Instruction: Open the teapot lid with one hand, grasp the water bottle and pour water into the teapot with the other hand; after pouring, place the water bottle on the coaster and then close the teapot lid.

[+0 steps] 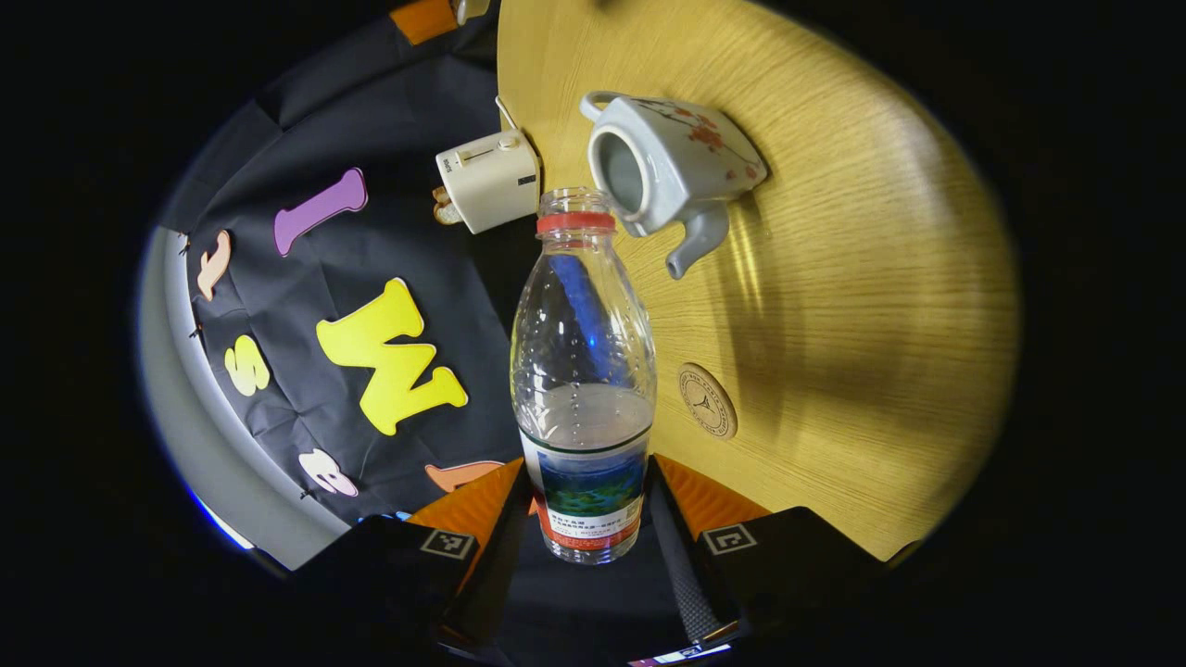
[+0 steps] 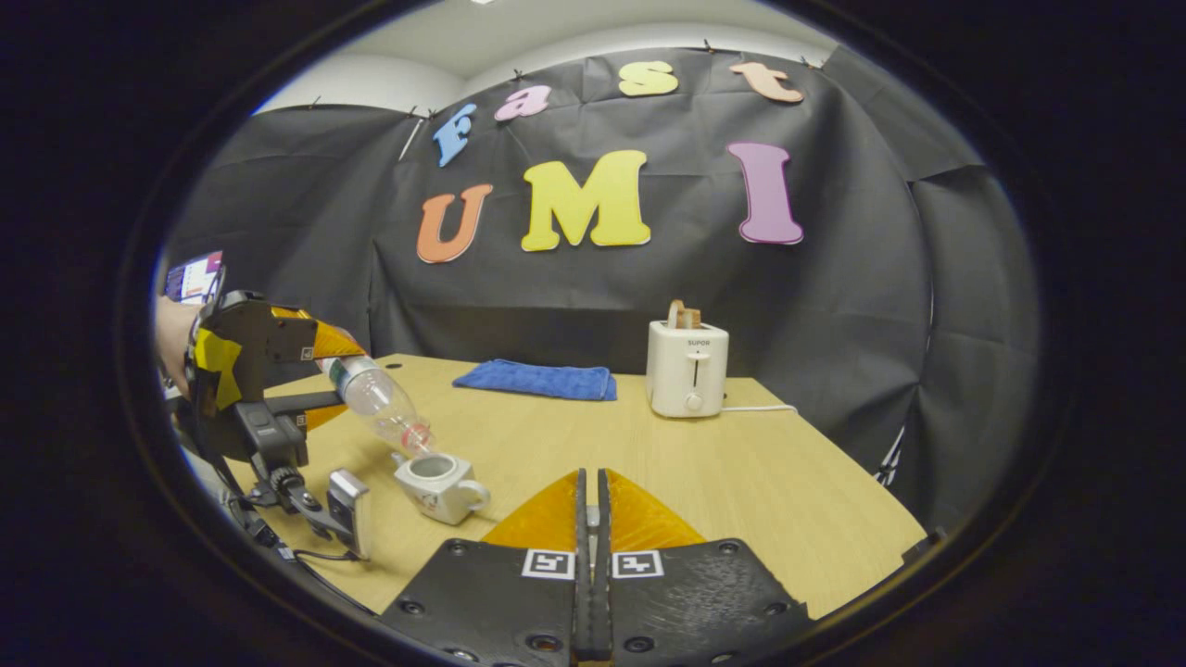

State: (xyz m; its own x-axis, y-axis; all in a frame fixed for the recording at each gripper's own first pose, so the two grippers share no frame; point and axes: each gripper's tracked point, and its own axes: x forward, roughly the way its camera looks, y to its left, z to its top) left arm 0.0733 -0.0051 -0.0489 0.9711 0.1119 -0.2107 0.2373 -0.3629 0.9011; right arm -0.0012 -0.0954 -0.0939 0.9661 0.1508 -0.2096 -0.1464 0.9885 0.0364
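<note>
In the left gripper view, the left gripper [image 1: 586,547] holds the water bottle [image 1: 582,389] between its two fingers, which press on the labelled lower part from both sides. The bottle is clear ribbed plastic with a red ring at the neck and no cap, and some water sits in it. Its long axis runs along the fingers, and the open mouth points toward the teapot [image 1: 669,171], almost touching its rim. The teapot is glazed white ceramic with a small red flower pattern (its opening is uncovered). Its short spout points toward the round, flat coaster [image 1: 707,400], which lies apart from it on the table [image 1: 862,278] of light wood grain. A cream toaster [image 1: 488,178] stands near the table edge.

In the right gripper view, the right gripper [image 2: 591,505] has its fingers pressed together with nothing between them. Far left, the bottle is tilted steeply with the neck down over the teapot's opening. A blue, soft-looking folded cloth [image 2: 537,380] lies at the back of the table, beside the toaster [image 2: 687,369].
</note>
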